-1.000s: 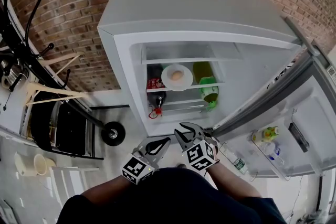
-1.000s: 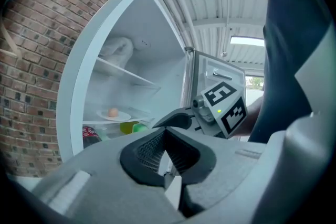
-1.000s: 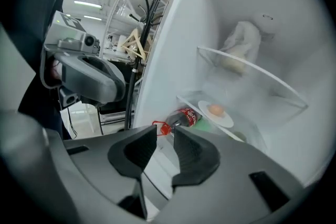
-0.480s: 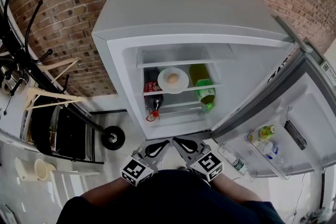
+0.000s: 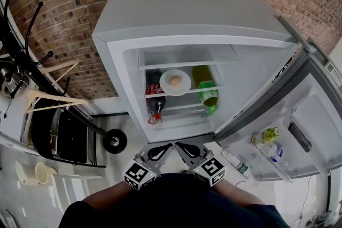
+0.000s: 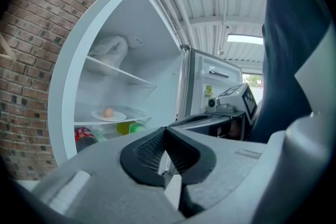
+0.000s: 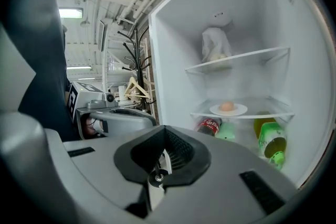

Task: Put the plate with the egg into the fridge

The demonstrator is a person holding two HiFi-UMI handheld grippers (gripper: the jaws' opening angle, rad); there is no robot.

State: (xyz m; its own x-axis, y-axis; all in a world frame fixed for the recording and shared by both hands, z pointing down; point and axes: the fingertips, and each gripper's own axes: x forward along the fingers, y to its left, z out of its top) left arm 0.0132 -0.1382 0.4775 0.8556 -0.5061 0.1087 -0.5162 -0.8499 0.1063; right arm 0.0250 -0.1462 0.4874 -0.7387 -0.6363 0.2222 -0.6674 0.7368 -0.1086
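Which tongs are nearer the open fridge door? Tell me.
Right. The right tongs sit left of the fridge door; the left tongs are farther left, beside them.

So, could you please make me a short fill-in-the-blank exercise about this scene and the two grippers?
On the plate lies one ____.
The plate stands on a shelf inside the ____.
The door on the right stands ____.
The left gripper and the right gripper are both ____ and empty.
Missing words: egg, fridge, open, shut.

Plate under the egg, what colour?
White plate; shows best in the right gripper view.
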